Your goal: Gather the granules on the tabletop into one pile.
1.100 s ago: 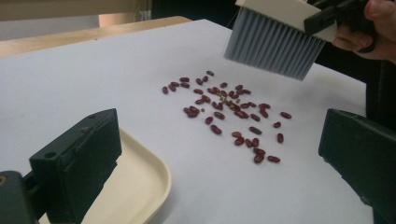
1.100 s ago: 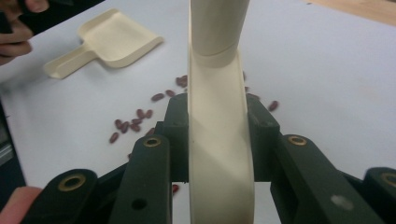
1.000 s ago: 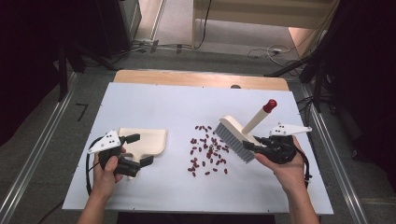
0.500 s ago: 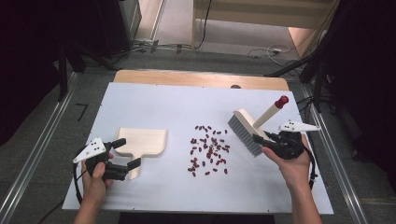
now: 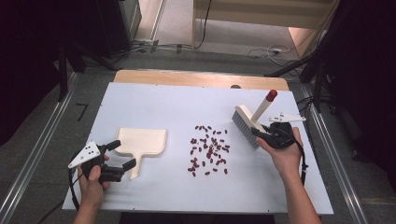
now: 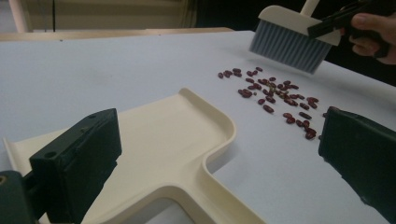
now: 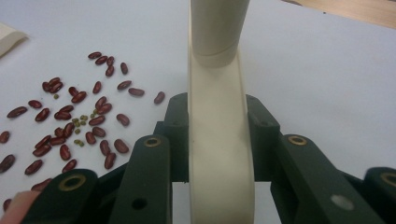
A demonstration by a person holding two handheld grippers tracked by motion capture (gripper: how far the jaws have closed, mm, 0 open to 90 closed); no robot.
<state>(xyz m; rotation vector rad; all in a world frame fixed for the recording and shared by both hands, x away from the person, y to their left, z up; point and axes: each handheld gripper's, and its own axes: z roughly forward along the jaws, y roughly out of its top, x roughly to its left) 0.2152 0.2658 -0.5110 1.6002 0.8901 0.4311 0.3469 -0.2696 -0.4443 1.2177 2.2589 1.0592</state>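
A cream dustpan (image 5: 142,139) lies flat on the white table, its handle pointing at the near edge. My left gripper (image 5: 124,154) is open at that handle, one jaw on each side, not touching it. In the left gripper view the dustpan (image 6: 173,140) spreads between the wide jaws of my left gripper (image 6: 224,144). Red beans (image 5: 210,151) lie scattered mid-table. My right gripper (image 5: 267,134) is shut on the cream back of a brush (image 5: 245,122), held tilted just right of the beans. Its red-tipped handle points up and away. In the right gripper view the pads clamp the brush (image 7: 219,93).
A bare wooden strip (image 5: 201,78) shows past the far edge of the white table sheet (image 5: 154,100). Metal rails (image 5: 42,154) run along both sides of the table. A few small green beans (image 7: 80,120) are mixed among the red beans (image 7: 70,121).
My left gripper has drawn back left and toward the near edge, away from the dustpan's pan. My right gripper has carried the brush right and farther back, off the beans.
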